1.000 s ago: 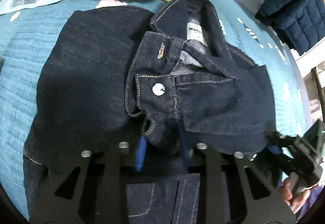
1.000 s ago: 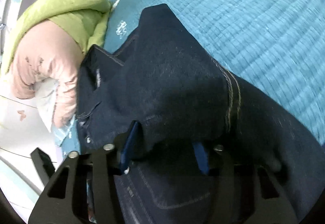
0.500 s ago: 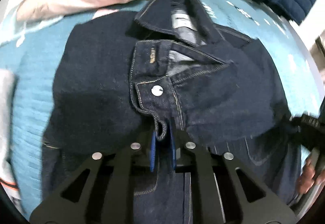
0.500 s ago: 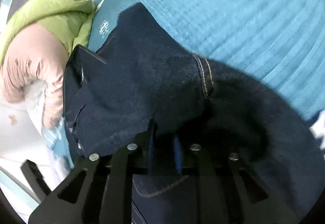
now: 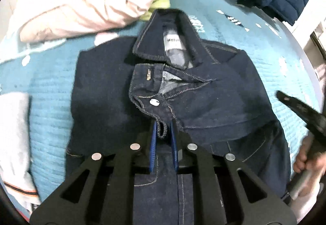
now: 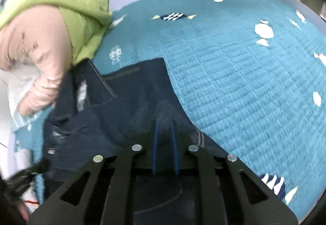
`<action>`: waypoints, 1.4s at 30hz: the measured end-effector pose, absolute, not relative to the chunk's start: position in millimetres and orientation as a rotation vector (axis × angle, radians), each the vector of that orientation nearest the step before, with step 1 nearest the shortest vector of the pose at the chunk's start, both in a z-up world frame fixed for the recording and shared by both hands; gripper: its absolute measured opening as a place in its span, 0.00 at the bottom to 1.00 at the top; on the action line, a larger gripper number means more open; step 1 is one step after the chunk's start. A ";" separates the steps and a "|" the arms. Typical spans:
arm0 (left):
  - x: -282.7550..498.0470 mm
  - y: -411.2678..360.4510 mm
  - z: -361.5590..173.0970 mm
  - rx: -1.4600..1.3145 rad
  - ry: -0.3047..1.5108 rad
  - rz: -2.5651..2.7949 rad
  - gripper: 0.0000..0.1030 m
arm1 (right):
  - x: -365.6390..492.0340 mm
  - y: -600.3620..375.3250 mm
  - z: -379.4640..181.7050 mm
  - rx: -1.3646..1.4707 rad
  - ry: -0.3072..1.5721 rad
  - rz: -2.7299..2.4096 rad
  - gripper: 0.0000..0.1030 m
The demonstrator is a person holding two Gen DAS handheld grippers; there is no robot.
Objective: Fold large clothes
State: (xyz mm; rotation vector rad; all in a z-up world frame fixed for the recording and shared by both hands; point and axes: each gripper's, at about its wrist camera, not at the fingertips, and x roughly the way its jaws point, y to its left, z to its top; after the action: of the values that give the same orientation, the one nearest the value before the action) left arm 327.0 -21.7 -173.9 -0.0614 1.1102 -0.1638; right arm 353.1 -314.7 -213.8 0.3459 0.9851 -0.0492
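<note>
You hold the left gripper [image 5: 164,129] pinched on the jacket [image 5: 214,102] placket below the button and the right gripper [image 6: 164,129], jaws closing on denim at the 3 o'clock edge, to lift the hem toward the 12 o'clock collar on the quilt [image 6: 244,82].

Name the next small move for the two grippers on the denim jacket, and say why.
Probably carry both pinched folds up toward the collar: the left gripper holds the denim jacket by its button placket, and the right gripper is closing on denim at the jacket's side.
</note>
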 end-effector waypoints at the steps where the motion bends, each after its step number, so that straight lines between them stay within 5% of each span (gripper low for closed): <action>1: 327.7 -22.3 -171.0 -0.059 1.102 -0.166 0.13 | 356.4 -313.7 -221.5 0.350 1.004 -0.045 0.12; 16: 348.9 -19.6 -147.6 -0.060 1.000 -0.027 0.14 | 390.3 -300.9 -234.7 0.224 0.969 0.007 0.12; 22: 391.5 -44.6 -211.2 -0.050 1.081 -0.076 0.13 | 399.1 -305.8 -255.3 0.194 1.035 -0.039 0.06; 25: 410.3 -38.2 -262.2 -0.036 1.185 0.023 0.03 | 399.7 -315.5 -265.1 0.204 1.052 -0.092 0.00; 34: 409.1 -26.1 -263.4 -0.096 1.160 -0.051 0.03 | 396.5 -319.8 -268.9 0.176 1.044 -0.115 0.00; 36: 403.6 -22.4 -255.6 -0.125 1.175 -0.080 0.10 | 391.7 -321.2 -262.8 0.206 1.029 -0.084 0.07; 37: 401.1 -19.0 -252.4 -0.135 1.183 -0.062 0.20 | 389.9 -324.3 -259.6 0.241 1.029 -0.069 0.19; 38: 396.2 -10.1 -245.9 -0.170 1.190 0.003 0.53 | 387.6 -328.7 -255.3 0.289 1.025 -0.061 0.46; 39: 392.7 -2.0 -240.2 -0.224 1.170 0.023 0.68 | 386.1 -331.8 -250.6 0.322 1.008 -0.067 0.62; 40: 386.1 6.8 -232.2 -0.297 1.128 0.022 0.68 | 380.5 -335.7 -241.9 0.350 0.963 -0.080 0.80; 42: 380.7 14.2 -224.3 -0.334 1.112 0.030 0.71 | 373.7 -336.7 -226.7 0.347 0.904 -0.084 0.81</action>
State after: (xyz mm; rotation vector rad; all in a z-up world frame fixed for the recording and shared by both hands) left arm 380.7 14.2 -224.3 -0.3338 1.1123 0.0302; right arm 373.7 -336.7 -226.7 0.3471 0.9040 -0.0841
